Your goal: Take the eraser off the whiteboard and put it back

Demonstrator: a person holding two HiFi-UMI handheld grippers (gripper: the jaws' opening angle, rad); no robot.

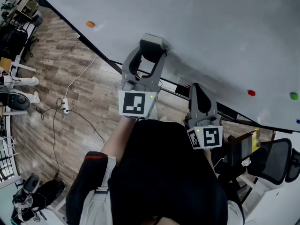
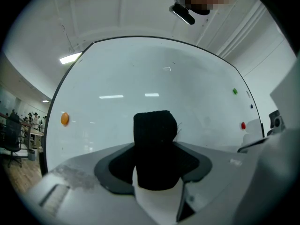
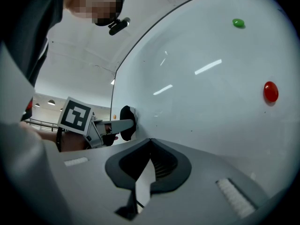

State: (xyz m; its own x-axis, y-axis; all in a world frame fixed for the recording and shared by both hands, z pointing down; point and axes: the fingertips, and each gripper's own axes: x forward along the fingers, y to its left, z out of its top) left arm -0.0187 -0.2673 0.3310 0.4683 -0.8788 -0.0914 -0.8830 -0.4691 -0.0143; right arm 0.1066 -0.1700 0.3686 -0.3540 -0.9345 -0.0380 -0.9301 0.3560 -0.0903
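The eraser point(image 1: 157, 39), black felt with a light back, lies flat against the whiteboard point(image 1: 220, 36). My left gripper point(image 1: 152, 47) reaches level to the board and is shut on the eraser, one jaw on each side. In the left gripper view the black eraser point(image 2: 154, 149) fills the gap between the jaws, with the whiteboard point(image 2: 140, 78) right behind it. My right gripper point(image 1: 197, 88) is lower right of it near the board's bottom edge, shut and holding nothing. From the right gripper view I see the eraser point(image 3: 125, 123) pressed on the whiteboard point(image 3: 211, 102) by the left gripper point(image 3: 123, 122).
Magnets stick to the board: orange point(image 1: 90, 24) at upper left, red point(image 1: 251, 93) and green point(image 1: 294, 96) at right. A black frame point(image 1: 96, 49) edges the board's bottom. A cable and power strip point(image 1: 65, 106) lie on the wood floor; an office chair point(image 1: 276, 159) stands at lower right.
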